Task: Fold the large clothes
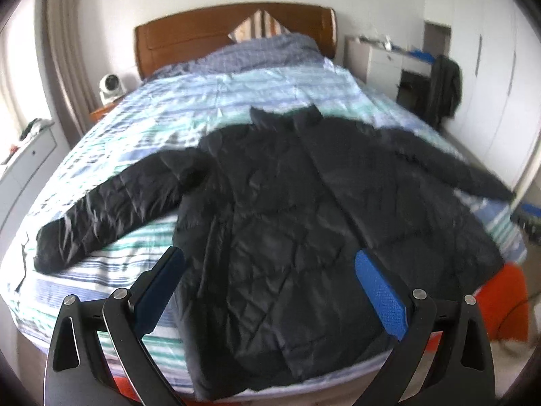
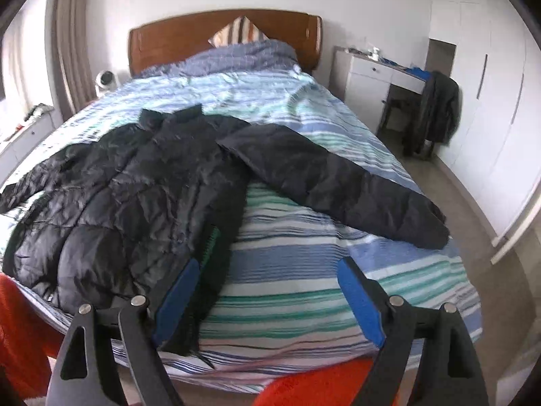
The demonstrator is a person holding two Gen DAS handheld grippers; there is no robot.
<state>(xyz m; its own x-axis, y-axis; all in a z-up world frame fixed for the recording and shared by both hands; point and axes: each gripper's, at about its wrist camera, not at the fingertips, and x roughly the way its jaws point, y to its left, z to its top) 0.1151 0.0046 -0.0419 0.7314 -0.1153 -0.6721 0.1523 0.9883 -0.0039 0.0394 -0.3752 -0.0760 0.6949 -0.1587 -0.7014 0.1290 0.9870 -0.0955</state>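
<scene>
A black quilted puffer jacket (image 1: 287,209) lies spread flat on the striped bed cover (image 1: 189,108), collar toward the headboard and both sleeves stretched out sideways. It also shows in the right wrist view (image 2: 135,196), with its right sleeve (image 2: 338,186) reaching toward the bed's right edge. My left gripper (image 1: 270,270) is open and empty, held above the jacket's hem. My right gripper (image 2: 267,284) is open and empty, held above the bed cover (image 2: 304,270) just right of the jacket's lower side edge.
A wooden headboard (image 1: 203,37) and pillows stand at the far end. A white desk (image 2: 372,71) and a chair draped with dark clothes (image 2: 436,111) stand to the right. A small fan (image 1: 110,86) sits left. Something orange (image 2: 321,385) lies at the bed's foot.
</scene>
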